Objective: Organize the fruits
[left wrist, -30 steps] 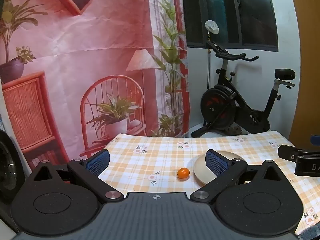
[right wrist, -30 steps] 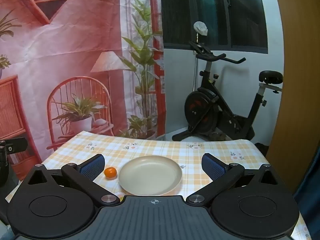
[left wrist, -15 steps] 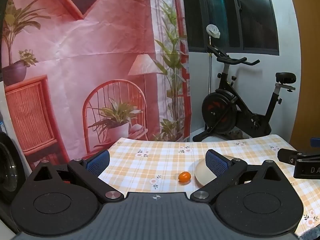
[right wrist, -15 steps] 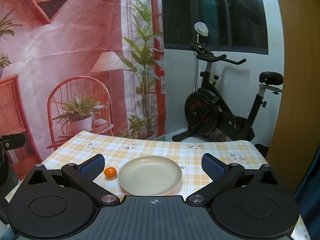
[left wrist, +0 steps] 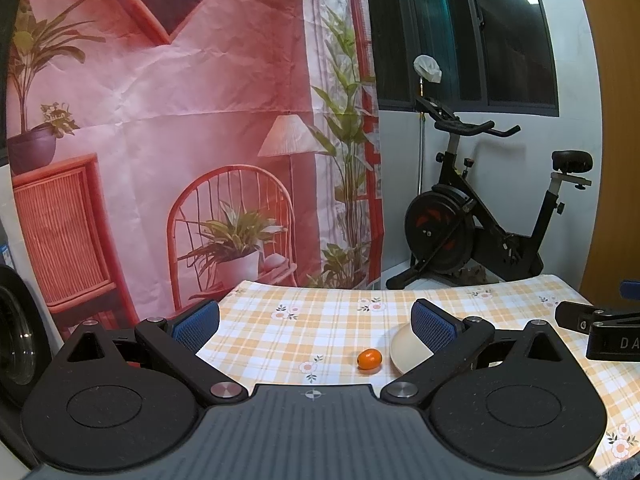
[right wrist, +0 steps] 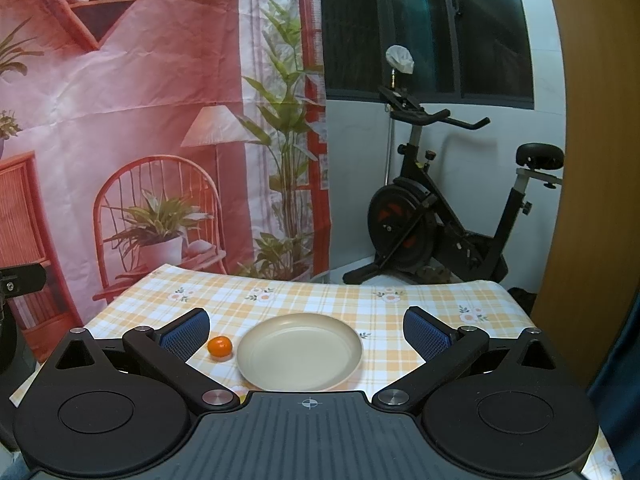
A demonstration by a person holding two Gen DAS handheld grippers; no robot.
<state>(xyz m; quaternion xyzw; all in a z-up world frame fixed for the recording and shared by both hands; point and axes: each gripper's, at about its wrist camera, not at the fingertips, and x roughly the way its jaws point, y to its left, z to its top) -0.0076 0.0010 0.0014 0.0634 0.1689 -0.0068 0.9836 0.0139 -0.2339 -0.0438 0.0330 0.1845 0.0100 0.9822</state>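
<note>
Since a second ago the left wrist view has tipped slightly: the small orange fruit and the plate now sit a little lower between the pads, and more of the backdrop shows above. The right wrist view is almost unchanged.

The left claw is spread wide and holds nothing, touching nothing. The fruit lies on the checked counter ahead of it, nearer its right pad, with the plate partly hidden behind that pad.

The right claw is equally wide and empty. The cream plate lies straight ahead between its pads; the fruit rests just beside the plate's left rim, close to the left pad, apart from both.

Counted: one fruit, one plate, two claws.
</note>
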